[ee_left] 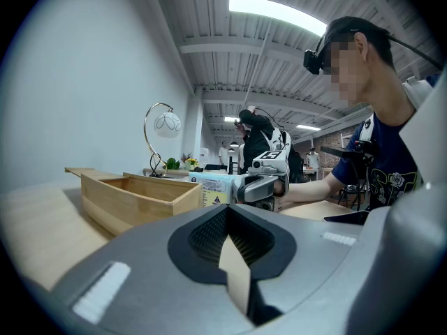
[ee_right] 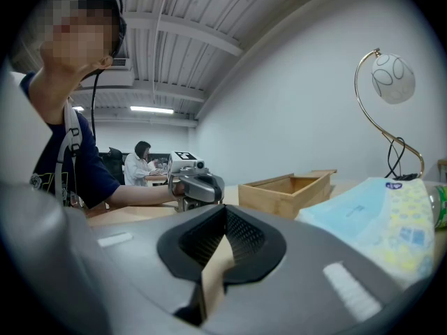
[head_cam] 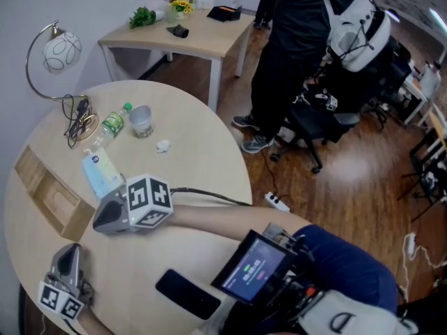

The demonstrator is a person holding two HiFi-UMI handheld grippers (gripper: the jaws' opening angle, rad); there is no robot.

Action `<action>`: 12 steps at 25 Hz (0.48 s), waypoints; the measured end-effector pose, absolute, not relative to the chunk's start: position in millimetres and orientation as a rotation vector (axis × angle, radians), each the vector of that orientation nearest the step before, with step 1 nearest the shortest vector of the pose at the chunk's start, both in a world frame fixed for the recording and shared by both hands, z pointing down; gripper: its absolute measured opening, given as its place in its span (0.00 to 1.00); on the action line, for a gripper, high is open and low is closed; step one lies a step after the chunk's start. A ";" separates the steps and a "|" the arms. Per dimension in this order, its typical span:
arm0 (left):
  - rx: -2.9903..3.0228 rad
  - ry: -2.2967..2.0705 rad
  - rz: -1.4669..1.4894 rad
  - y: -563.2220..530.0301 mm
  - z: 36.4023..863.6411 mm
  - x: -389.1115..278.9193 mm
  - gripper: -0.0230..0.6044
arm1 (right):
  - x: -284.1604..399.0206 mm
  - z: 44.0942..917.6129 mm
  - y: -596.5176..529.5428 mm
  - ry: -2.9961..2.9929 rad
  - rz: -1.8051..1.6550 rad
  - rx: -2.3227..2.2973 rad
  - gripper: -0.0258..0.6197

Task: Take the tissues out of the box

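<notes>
The blue tissue pack (head_cam: 101, 173) lay flat on the round worktop (head_cam: 195, 159), outside the open wooden box (ee_left: 140, 204) and just beside its end, with nothing showing inside the box. That probably explained why the 2 tools were idle. The right gripper (head_cam: 98, 222) sat low beside the pack, its fingers (ee_right: 133, 257) pressed together on nothing. The left gripper (head_cam: 68, 253) lay near the worktop's edge, fingers (ee_left: 140, 257) likewise closed and empty, facing the box.
</notes>
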State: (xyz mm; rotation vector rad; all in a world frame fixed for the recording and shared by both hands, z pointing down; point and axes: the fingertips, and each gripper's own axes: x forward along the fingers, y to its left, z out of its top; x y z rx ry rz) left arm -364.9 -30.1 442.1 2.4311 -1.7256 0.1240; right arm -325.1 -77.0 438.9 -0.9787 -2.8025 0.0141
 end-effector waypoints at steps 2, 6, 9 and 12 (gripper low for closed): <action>2.424 -1.731 0.125 -30.3 442.2 -365.8 0.04 | -325.4 438.7 -77.3 -2.802 0.014 -0.980 0.05; 2.427 -1.727 0.128 -30.4 442.2 -365.8 0.04 | -325.7 438.7 -77.3 -2.802 0.014 -0.980 0.05; 2.425 -1.731 0.126 -29.3 442.1 -366.0 0.04 | -325.7 438.6 -76.2 -2.801 0.015 -0.982 0.05; 2.428 -1.731 0.123 -30.9 442.7 -365.9 0.04 | -325.3 438.8 -77.4 -2.798 0.011 -0.979 0.05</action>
